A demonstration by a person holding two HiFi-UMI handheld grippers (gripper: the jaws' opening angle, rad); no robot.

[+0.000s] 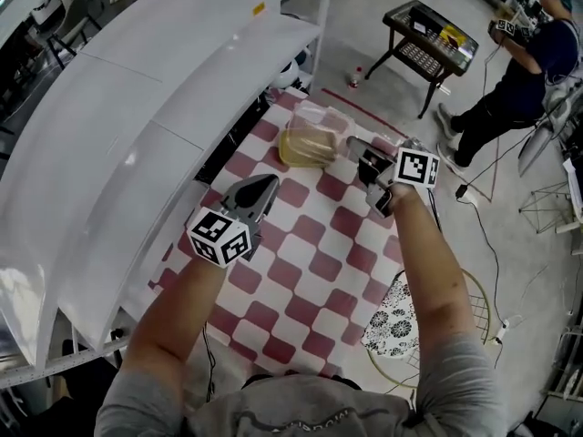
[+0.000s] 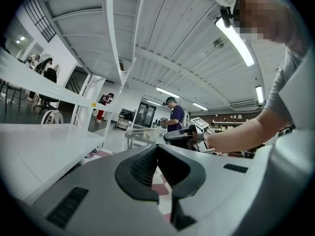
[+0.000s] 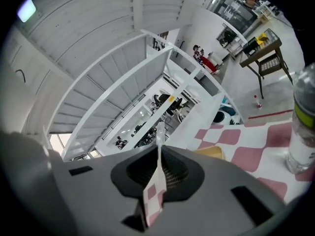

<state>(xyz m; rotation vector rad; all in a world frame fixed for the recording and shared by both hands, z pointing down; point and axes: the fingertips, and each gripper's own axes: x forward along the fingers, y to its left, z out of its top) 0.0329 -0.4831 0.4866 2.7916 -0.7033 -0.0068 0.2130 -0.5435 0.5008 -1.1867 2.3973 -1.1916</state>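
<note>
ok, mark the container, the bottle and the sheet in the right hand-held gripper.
container (image 1: 305, 146): head view, near wall.
bottle (image 3: 300, 141): right gripper view, clear body under the label.
sheet (image 3: 153, 196): right gripper view, checked part between the jaws.

Grey short-sleeved shirt (image 1: 301, 412), faint print at chest, possibly lettering. Grey-bodied left gripper (image 1: 262, 188) and right gripper (image 1: 361, 150), black ribbed pads (image 2: 142, 168). White marker cube (image 1: 219, 238) on each, black square codes.
</note>
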